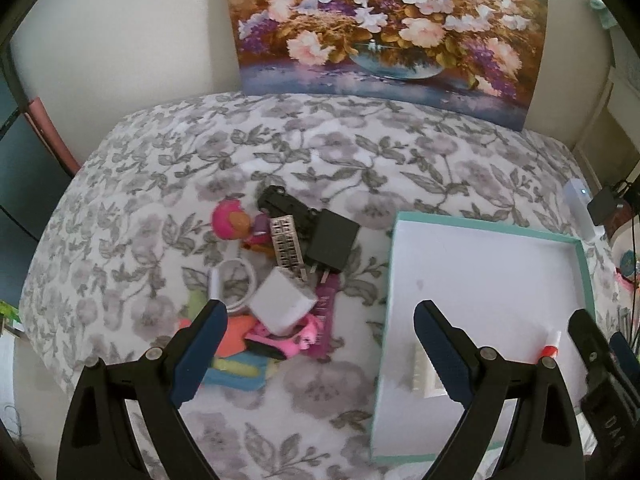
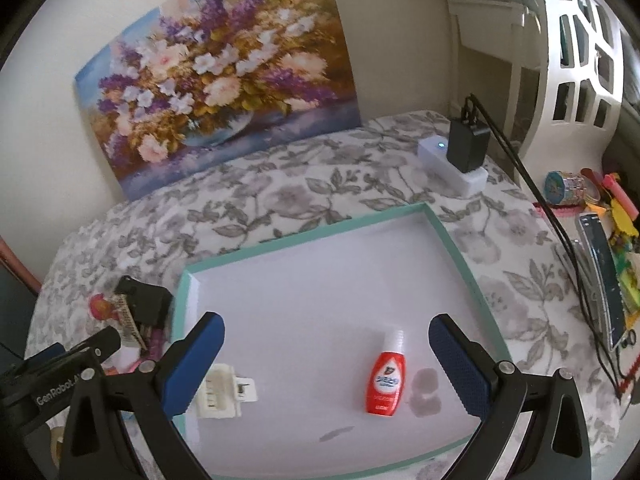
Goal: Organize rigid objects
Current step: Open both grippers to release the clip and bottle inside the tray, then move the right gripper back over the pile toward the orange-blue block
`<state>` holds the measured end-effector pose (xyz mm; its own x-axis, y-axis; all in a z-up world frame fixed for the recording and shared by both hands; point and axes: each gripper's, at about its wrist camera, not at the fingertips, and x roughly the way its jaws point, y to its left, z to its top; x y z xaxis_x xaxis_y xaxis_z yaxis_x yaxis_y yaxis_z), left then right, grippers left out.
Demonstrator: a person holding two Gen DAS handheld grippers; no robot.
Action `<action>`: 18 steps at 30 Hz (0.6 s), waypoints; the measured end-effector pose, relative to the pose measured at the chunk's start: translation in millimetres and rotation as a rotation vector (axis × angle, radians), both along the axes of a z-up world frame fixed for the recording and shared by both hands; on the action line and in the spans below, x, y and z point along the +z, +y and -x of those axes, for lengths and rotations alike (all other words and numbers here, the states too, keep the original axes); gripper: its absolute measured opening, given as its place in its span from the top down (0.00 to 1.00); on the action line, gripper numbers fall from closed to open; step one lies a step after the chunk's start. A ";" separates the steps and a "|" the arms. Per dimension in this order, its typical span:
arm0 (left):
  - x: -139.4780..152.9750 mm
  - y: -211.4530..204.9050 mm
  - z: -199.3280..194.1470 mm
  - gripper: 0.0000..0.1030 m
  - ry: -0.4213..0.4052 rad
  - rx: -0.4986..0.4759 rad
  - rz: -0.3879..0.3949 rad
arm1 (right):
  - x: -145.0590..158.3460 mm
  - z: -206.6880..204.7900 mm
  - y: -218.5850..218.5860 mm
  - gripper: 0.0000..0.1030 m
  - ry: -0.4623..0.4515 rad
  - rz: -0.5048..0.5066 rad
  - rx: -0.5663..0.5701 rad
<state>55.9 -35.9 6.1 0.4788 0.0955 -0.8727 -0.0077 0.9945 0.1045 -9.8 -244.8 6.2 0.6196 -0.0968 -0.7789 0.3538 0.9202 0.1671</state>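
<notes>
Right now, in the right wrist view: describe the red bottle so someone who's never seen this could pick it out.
Find the shallow teal-rimmed tray with a white floor, lying on the floral tablecloth. Only two things lie inside it, both near its front edge: a white plastic connector piece on the left and the red bottle on the right. The bottle lies flat, white cap pointing away from the camera, the only red thing in the tray.

A teal-rimmed white tray (image 2: 460, 248) rests on a grey-and-white floral cloth (image 1: 320, 152). A red, white-capped bottle (image 2: 386, 380) lies inside.

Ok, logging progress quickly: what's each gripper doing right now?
Left gripper: open, holding nothing.
Right gripper: open, holding nothing.
</notes>
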 end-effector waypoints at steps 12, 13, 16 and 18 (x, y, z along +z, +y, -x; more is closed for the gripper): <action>33.2 52.8 13.5 0.08 -0.047 0.048 0.000 | 8.0 3.4 15.8 0.00 0.008 -0.015 -0.033; 34.9 59.6 14.4 0.08 -0.046 0.056 0.003 | 9.2 2.4 19.6 0.00 0.009 -0.015 -0.026; 40.3 76.4 17.5 0.08 -0.055 0.072 0.015 | 12.9 -0.9 37.0 0.00 0.010 0.007 0.005; 43.4 90.4 19.9 0.08 -0.065 0.089 0.015 | 14.9 -2.6 47.1 0.00 0.008 0.018 0.024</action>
